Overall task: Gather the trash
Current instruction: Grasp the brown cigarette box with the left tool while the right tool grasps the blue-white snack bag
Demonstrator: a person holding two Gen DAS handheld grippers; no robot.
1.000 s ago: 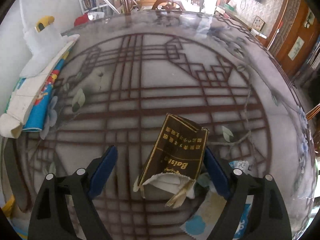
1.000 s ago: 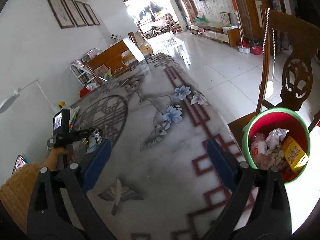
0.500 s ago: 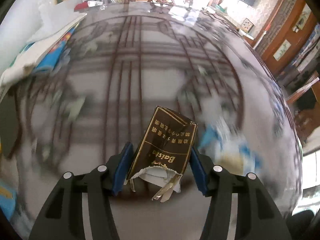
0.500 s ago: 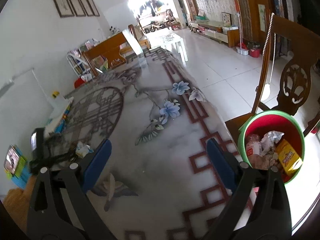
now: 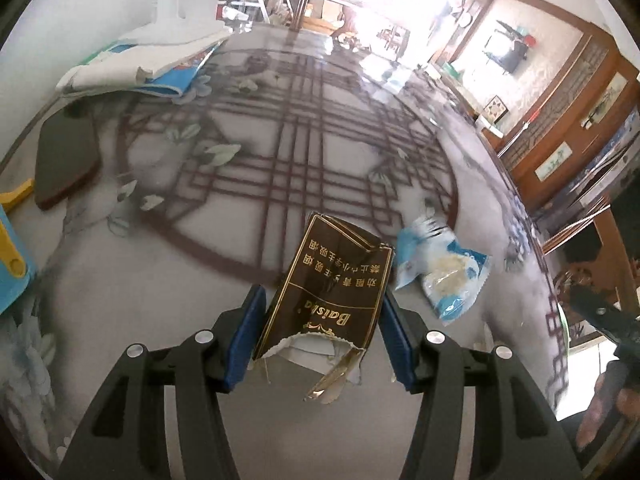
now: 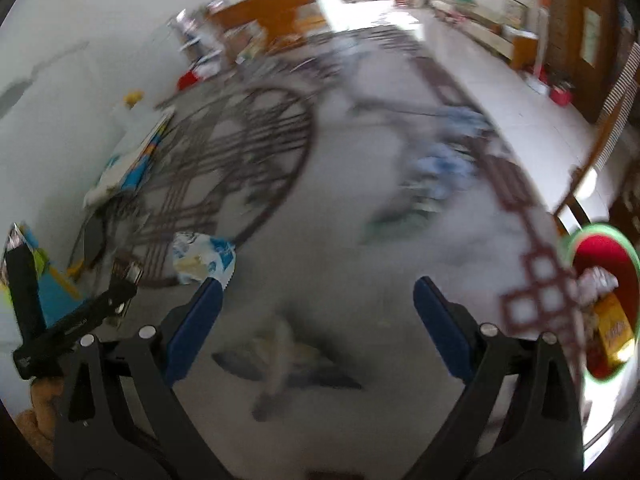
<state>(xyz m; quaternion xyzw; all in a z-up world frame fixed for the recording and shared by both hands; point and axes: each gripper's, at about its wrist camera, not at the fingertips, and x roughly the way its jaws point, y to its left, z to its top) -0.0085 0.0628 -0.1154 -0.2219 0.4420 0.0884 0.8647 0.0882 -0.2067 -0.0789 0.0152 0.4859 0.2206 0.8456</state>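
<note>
My left gripper (image 5: 320,316) is shut on a torn brown cigarette pack (image 5: 332,292) with gold lettering and holds it above the patterned table (image 5: 280,160). A blue and white snack wrapper (image 5: 440,272) lies on the table just right of the pack; it also shows in the right wrist view (image 6: 202,258). My right gripper (image 6: 316,320) is open and empty over the table. A green-rimmed red trash bin (image 6: 600,304) with wrappers inside stands below the table edge at the right.
Papers and a blue book (image 5: 160,64) lie at the table's far left. A dark board (image 5: 66,164) and yellow and blue items (image 5: 12,256) sit at the left edge. A wooden chair (image 6: 600,152) stands by the bin. The right wrist view is blurred.
My left gripper closed on the cigarette pack and lifted it, swinging left so the snack wrapper now shows on its right. My right gripper swung left over the table and stayed open.
</note>
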